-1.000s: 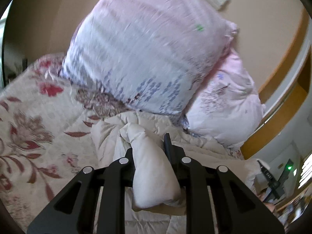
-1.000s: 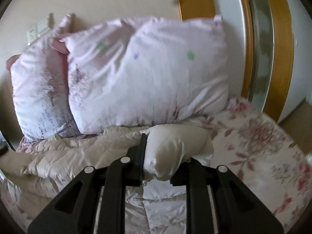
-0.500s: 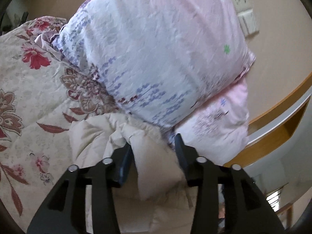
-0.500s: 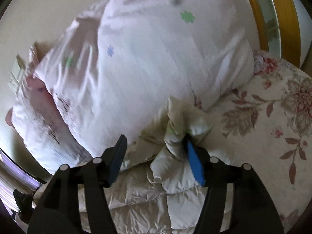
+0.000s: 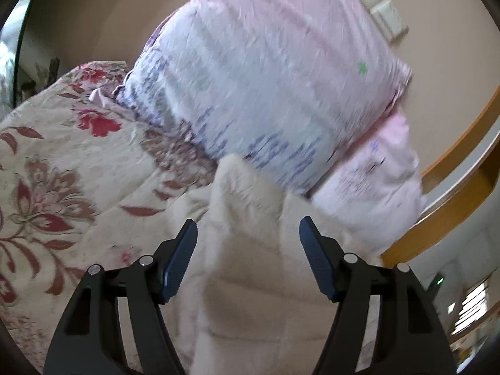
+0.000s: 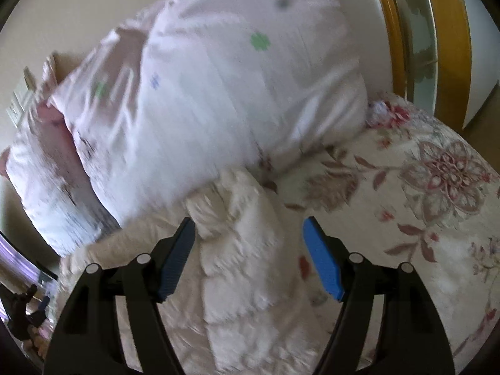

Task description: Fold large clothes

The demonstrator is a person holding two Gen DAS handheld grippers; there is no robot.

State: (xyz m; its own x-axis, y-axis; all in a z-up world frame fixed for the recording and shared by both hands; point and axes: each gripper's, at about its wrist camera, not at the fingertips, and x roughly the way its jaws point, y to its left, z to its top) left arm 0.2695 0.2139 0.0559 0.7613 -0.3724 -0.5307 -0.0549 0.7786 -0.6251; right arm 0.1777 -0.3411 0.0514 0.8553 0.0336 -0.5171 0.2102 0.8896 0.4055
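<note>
A cream quilted padded garment lies on the flowered bedspread, its far edge against the pillows. In the left wrist view a bunched corner of it rises between the pads of my left gripper, whose jaws are opening and stand clear of the cloth. In the right wrist view the other corner of the garment sits between the blue pads of my right gripper. Its jaws are opening too, and the left pad is just beside a fold.
Two pink and white pillows lean on the beige wall right behind the garment. A wooden curved frame borders the bed on one side, a wood-edged panel on the other. Wall switches sit above the pillows.
Both grippers were shut on bunched corners of the cream garment; both have let go and opened. The corners have dropped onto the bed by the pillows, and both views have rolled.
</note>
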